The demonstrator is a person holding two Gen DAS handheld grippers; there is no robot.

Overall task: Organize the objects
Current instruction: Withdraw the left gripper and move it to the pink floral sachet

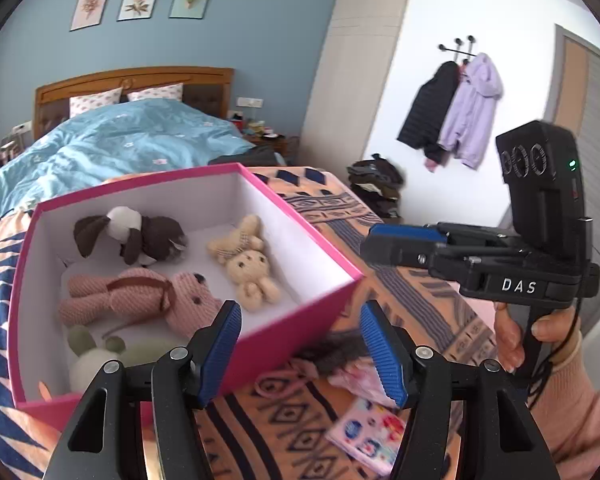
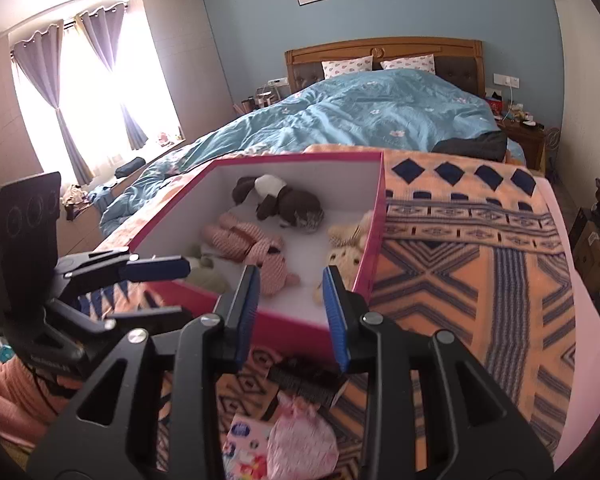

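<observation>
Left tool [image 1: 300,354] parted, empty — over pink box [image 1: 308,320] of plush toys [image 1: 140,300].

Open-topped pink cardboard box [image 1: 312,316] on orange patterned blanket [image 2: 480,280]: top unobstructed. Floor crowded: brown-and-white plush dog [image 1: 132,236], pink knitted bear [image 1: 140,296], beige plush bunny [image 1: 248,264], pale green plush [image 1: 96,356]. Bare white strip along near wall. Blanket right of box free; dark-haired doll [image 2: 300,420] beside near corner.
</observation>
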